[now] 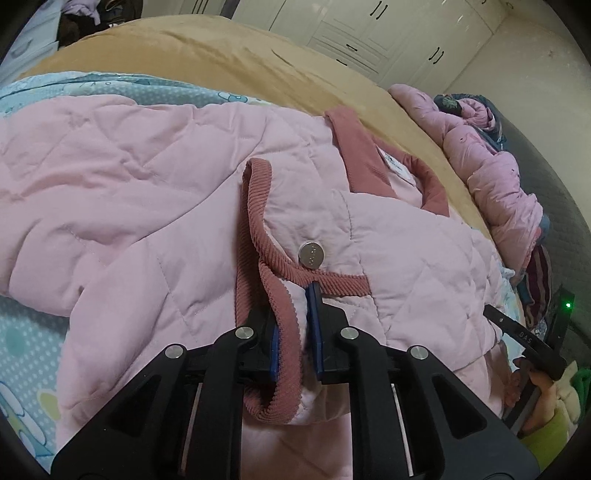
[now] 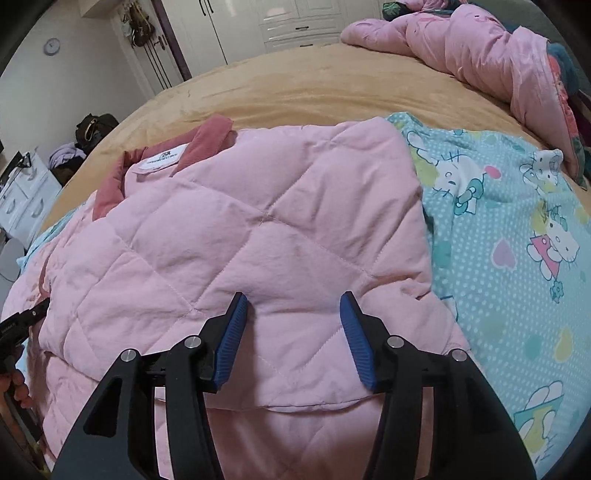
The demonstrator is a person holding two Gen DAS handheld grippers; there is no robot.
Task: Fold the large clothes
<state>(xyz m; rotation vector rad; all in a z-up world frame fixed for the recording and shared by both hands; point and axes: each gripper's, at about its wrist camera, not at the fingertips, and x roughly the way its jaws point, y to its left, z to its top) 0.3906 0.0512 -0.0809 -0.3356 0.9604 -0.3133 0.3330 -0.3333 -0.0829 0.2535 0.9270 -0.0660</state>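
Note:
A pink quilted jacket [image 1: 147,206] with a dusty-rose corduroy collar [image 1: 364,157] lies spread on the bed; it also shows in the right wrist view [image 2: 229,229]. My left gripper [image 1: 295,295] is shut on the jacket's corduroy-trimmed sleeve cuff [image 1: 266,280], beside a silver snap button [image 1: 312,254]. My right gripper [image 2: 293,301] is open and empty, its blue fingertips [image 2: 238,306] resting over the folded pink panel near its lower edge. The right gripper's body and the hand on it show at the right edge of the left wrist view [image 1: 524,339].
The jacket lies on a light blue cartoon-print sheet [image 2: 517,229] over a tan blanket [image 2: 314,88]. A crumpled pink quilt [image 2: 461,48] is heaped at the far side. White wardrobes [image 1: 369,33] and a white drawer unit [image 2: 26,195] stand beyond the bed.

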